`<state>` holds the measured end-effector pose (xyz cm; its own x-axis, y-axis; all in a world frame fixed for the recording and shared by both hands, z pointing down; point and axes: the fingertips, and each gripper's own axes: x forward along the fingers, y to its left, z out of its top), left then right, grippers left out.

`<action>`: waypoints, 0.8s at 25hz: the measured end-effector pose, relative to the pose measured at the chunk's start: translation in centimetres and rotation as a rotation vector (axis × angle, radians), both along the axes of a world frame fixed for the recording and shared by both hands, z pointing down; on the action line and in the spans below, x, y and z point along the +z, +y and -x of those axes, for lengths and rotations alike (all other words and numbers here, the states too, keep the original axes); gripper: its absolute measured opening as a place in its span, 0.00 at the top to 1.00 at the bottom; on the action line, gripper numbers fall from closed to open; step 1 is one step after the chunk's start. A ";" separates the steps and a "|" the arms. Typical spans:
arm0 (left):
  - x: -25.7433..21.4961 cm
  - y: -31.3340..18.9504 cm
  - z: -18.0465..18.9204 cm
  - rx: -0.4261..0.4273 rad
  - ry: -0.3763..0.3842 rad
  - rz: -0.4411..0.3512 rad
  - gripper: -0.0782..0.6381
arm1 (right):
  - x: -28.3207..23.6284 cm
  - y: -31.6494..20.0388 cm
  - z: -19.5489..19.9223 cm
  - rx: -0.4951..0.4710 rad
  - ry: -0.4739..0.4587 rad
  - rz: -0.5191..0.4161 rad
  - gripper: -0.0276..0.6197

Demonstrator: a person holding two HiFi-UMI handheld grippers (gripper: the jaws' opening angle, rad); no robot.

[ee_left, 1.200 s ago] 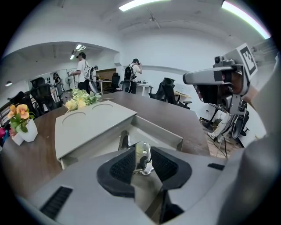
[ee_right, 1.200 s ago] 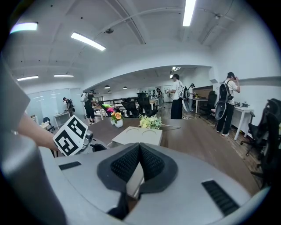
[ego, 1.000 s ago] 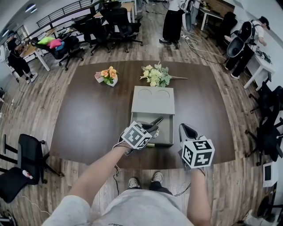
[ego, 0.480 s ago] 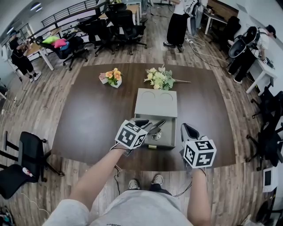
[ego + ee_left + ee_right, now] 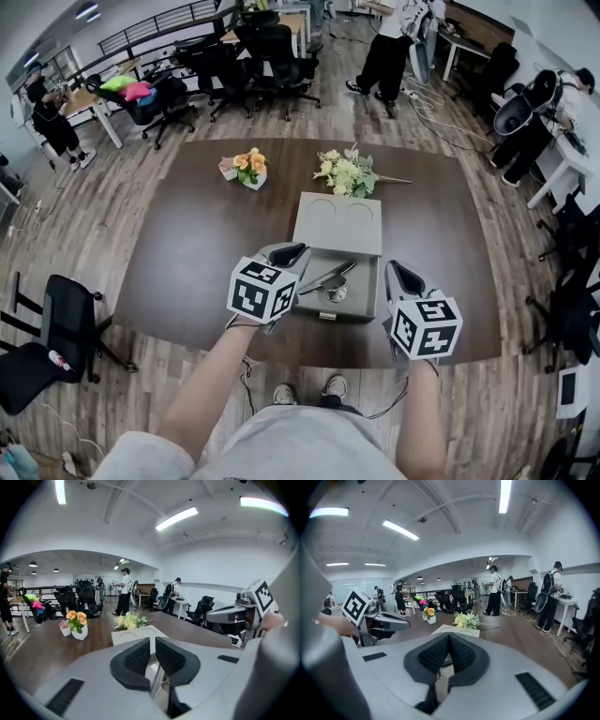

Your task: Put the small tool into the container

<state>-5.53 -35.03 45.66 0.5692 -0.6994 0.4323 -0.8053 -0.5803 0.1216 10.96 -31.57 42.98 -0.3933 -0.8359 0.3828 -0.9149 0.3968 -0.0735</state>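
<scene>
Small tool (image 5: 326, 277) in container (image 5: 362, 292), head view clearest, left tongs (image 5: 152, 651) closing empty

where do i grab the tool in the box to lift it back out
Probably the middle of the tool, coming from straight above with the jaws across its thin width. It lies diagonally inside the open box, so the walls would likely block a sideways approach. The left gripper is nearest, and its jaws are closing with nothing between them.
</scene>
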 end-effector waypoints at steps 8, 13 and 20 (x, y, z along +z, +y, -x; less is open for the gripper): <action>-3.3 0.2 2.5 -0.108 0.000 -0.087 0.87 | -1.7 -0.2 -0.8 0.014 -0.014 -0.040 0.95; -3.4 0.6 3.3 -0.154 -0.017 -0.104 0.89 | -2.0 -0.1 -0.4 -0.002 -0.002 -0.060 0.95; -2.7 1.0 4.2 -0.193 -0.034 -0.082 0.89 | -2.0 -0.1 -0.9 0.005 -0.006 -0.065 0.95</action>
